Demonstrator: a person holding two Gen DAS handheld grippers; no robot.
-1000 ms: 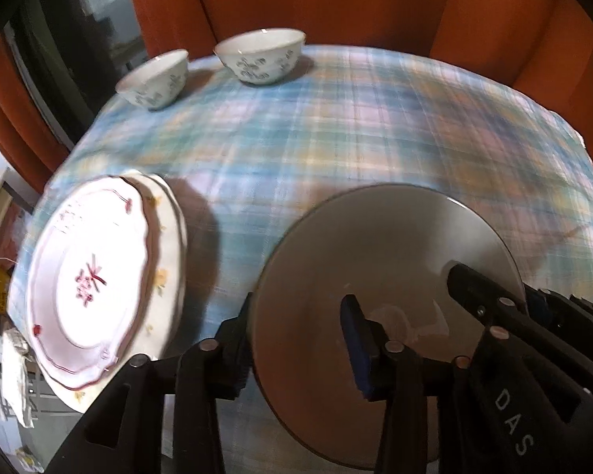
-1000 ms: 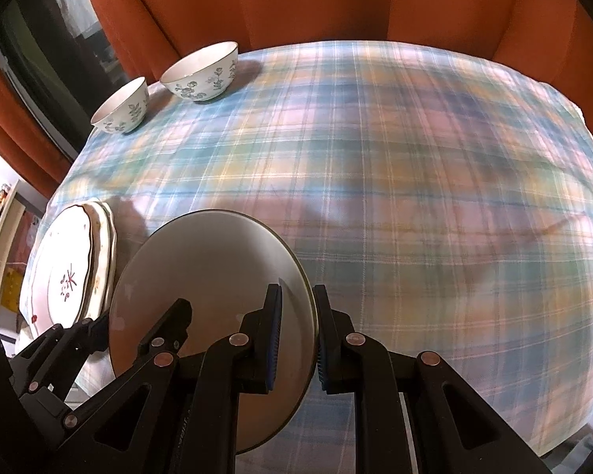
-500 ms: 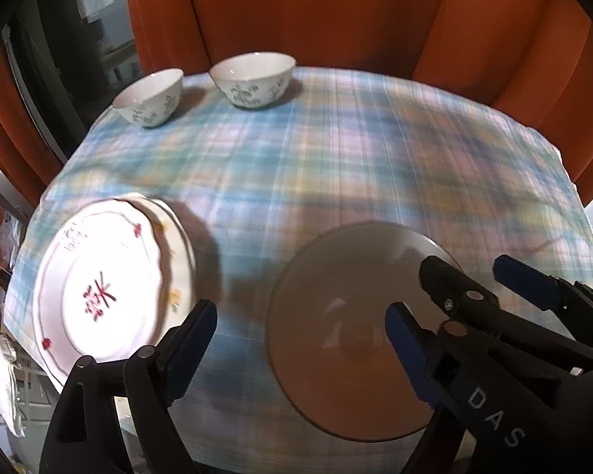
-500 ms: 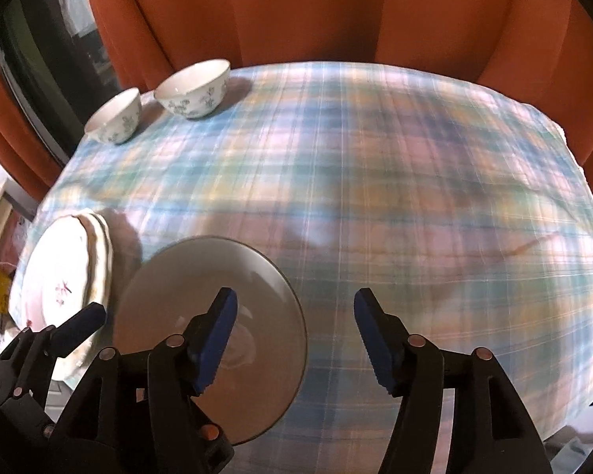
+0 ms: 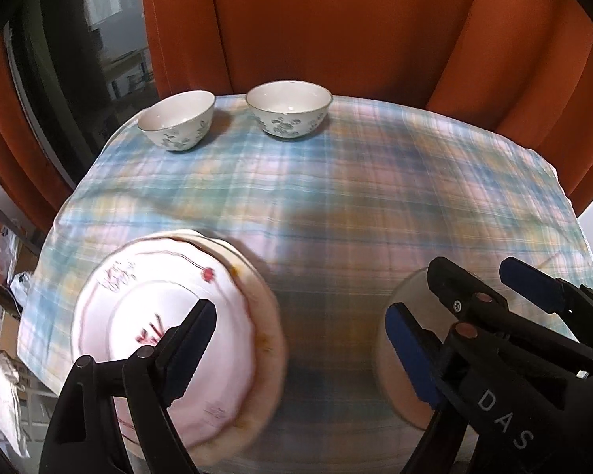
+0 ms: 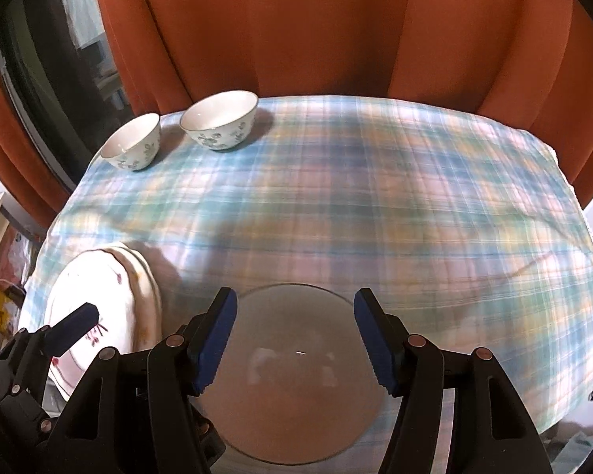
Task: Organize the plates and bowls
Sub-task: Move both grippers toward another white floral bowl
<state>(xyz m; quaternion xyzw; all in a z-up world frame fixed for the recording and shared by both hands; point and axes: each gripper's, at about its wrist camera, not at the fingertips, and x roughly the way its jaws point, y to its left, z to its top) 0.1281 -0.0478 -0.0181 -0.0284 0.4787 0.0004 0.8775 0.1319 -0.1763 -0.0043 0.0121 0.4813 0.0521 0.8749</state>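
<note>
The grey glass plate [image 6: 296, 375] now lies flat on the plaid tablecloth [image 6: 375, 197] at the near edge of the tabletop, free of both tools. A second ago the right gripper [image 6: 294, 335] was clamped on its rim and the plate stood tilted; half a second ago the fingers had already let go. Now those fingers stand wide apart above the plate, one blue pad [image 6: 213, 339] over its left part and the other over its right rim, neither touching it as far as the view shows.

The left gripper [image 5: 296, 339] is also spread wide and holds nothing. It has swung leftward since the earlier frames: its left finger [image 5: 186, 343] now hangs over the stack of white plates [image 5: 170, 335], while its right finger sits by the left edge of the grey plate [image 5: 399, 355], most of which is hidden behind the right tool in this view. The top plate of the stack carries a red flower mark, and a cream, scalloped plate lies under it. The stack sits at the near left of the tabletop, just beside the grey plate but apart from it.

The small bowl [image 5: 176, 120] and the larger bowl [image 5: 289, 108], both white with grey-blue flowers, stand upright side by side at the far left corner, unchanged. An orange curtain [image 6: 316, 27] hangs behind.
</note>
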